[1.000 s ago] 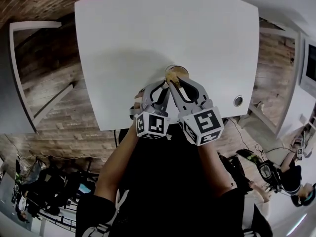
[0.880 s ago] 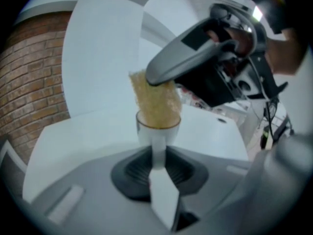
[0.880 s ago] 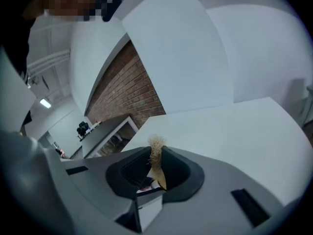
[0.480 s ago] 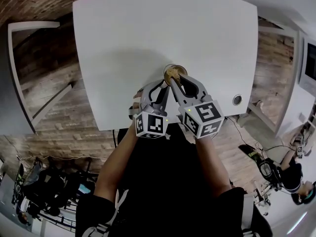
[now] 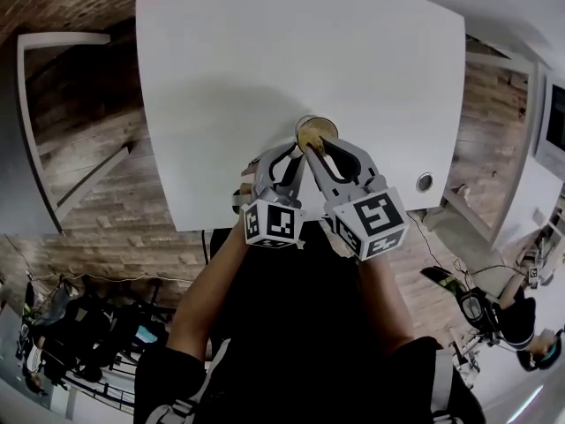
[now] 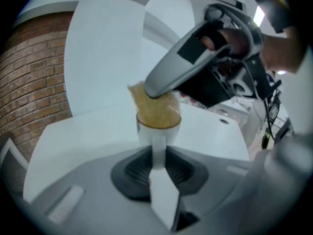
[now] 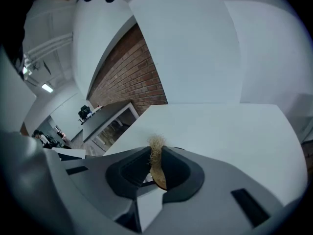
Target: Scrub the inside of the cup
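Left claw [image 6: 153, 155]: jaws part-way closed and pinching the cup [image 6: 152, 136] across its lower wall, one pad on each side. The rim is left free above the pads.

Right claw [image 7: 156, 163]: jaws pressed onto the scrubber [image 6: 157, 112], a tan fibrous wad. Its frayed end stands out past the jaw tips. In the left gripper view this claw angles down from the upper right and its tip sits at the cup's mouth. The wad fills the mouth and bulges over the rim.

Location: the cup stands upright over the near half of the table [image 5: 265, 60], about midway between the left and right edges and closer to the near edge. The views do not show whether its base rests on the table. Nothing else is beside it. A small round fitting [image 5: 425, 182] lies well apart, toward the near right corner.

Handling assessment: the cup looks small, light and smooth-walled, so it will probably twist or slide in the pads once the scrubber drags on the inside. Its material cannot be determined, so it should be treated as breakable. The present hold low on the wall appears correct, with firm but not crushing pressure. The scrubber is soft and springy and will flatten against the wall instead of scratching it.
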Action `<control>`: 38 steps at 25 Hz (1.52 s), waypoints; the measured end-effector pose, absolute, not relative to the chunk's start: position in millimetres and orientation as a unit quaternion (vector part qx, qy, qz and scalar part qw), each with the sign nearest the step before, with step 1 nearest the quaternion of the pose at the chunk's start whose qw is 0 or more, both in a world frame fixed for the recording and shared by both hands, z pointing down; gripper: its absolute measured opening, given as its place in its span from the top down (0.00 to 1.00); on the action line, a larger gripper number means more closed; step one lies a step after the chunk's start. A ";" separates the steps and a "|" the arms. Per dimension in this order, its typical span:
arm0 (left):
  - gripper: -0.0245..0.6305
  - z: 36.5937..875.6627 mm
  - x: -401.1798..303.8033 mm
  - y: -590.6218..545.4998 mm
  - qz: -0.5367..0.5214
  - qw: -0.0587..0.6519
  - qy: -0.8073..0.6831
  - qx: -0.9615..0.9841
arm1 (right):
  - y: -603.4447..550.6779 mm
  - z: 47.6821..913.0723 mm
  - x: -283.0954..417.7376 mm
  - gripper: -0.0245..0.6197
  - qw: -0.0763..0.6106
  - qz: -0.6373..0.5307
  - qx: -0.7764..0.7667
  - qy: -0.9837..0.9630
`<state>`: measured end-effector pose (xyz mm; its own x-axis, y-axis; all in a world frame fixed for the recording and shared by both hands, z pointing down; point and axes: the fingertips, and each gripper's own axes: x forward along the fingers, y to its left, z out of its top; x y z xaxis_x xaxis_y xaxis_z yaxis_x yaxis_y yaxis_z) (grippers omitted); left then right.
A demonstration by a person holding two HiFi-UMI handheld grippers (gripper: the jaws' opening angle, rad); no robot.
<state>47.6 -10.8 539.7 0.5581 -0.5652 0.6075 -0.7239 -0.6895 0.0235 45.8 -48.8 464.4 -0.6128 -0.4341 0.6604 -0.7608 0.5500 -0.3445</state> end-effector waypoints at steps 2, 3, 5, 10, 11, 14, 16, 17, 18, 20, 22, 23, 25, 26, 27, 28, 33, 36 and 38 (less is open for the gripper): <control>0.86 540.1 47.2 -10.4 0.291 0.138 -0.371 0.871 | -47.6 472.4 51.4 0.87 0.254 0.338 0.353 -0.835; 0.86 540.2 47.4 -10.1 0.291 0.138 -0.371 0.871 | -46.6 477.6 54.5 0.87 0.263 0.341 0.352 -0.831; 0.86 540.2 48.0 -10.8 0.293 0.136 -0.371 0.871 | -46.0 486.2 56.2 0.87 0.299 0.326 0.347 -0.827; 0.86 539.8 47.7 -11.6 0.293 0.137 -0.375 0.868 | -44.7 501.4 47.3 0.87 0.402 0.287 0.313 -0.811; 0.86 539.8 48.0 -11.8 0.293 0.138 -0.376 0.868 | -45.1 503.1 46.9 0.87 0.414 0.288 0.307 -0.807; 0.86 540.3 48.1 -11.6 0.293 0.139 -0.377 0.867 | -44.8 510.7 46.6 0.87 0.436 0.298 0.291 -0.798; 0.86 540.2 48.0 -11.4 0.295 0.138 -0.377 0.867 | -43.9 516.5 45.8 0.87 0.453 0.296 0.282 -0.792; 0.86 540.0 47.9 -11.6 0.296 0.138 -0.376 0.867 | -44.0 518.9 45.3 0.87 0.463 0.293 0.277 -0.789; 0.86 539.8 47.7 -11.9 0.296 0.137 -0.376 0.867 | -44.4 521.1 44.9 0.87 0.473 0.288 0.274 -0.786; 0.86 539.6 46.9 -11.8 0.297 0.135 -0.377 0.867 | -45.9 524.7 43.8 0.87 0.489 0.283 0.267 -0.781; 0.86 539.6 46.5 -11.4 0.296 0.134 -0.378 0.867 | -47.0 526.6 42.8 0.87 0.503 0.277 0.258 -0.777; 0.86 539.7 46.8 -11.5 0.296 0.134 -0.378 0.867 | -47.4 526.2 42.5 0.87 0.511 0.268 0.253 -0.776; 0.86 540.1 48.1 -11.3 0.296 0.134 -0.377 0.867 | -45.2 519.2 42.1 0.87 0.529 0.224 0.236 -0.784; 0.86 540.2 49.1 -11.1 0.297 0.133 -0.376 0.868 | -43.0 511.9 42.1 0.87 0.535 0.191 0.228 -0.790; 0.86 540.3 49.8 -11.4 0.297 0.133 -0.375 0.868 | -41.4 503.2 42.3 0.87 0.539 0.157 0.223 -0.797; 0.86 540.4 50.2 -12.0 0.297 0.132 -0.374 0.869 | -40.8 494.5 42.8 0.87 0.540 0.127 0.221 -0.802; 0.86 540.3 49.4 -13.3 0.297 0.131 -0.376 0.868 | -44.1 483.5 49.9 0.87 0.540 0.051 0.212 -0.813; 0.86 539.7 52.1 -14.1 0.296 0.130 -0.374 0.869 | -45.1 494.4 49.3 0.87 0.558 0.048 0.199 -0.804; 0.86 539.2 53.5 -14.3 0.296 0.130 -0.374 0.869 | -44.9 501.8 48.4 0.87 0.570 0.067 0.192 -0.796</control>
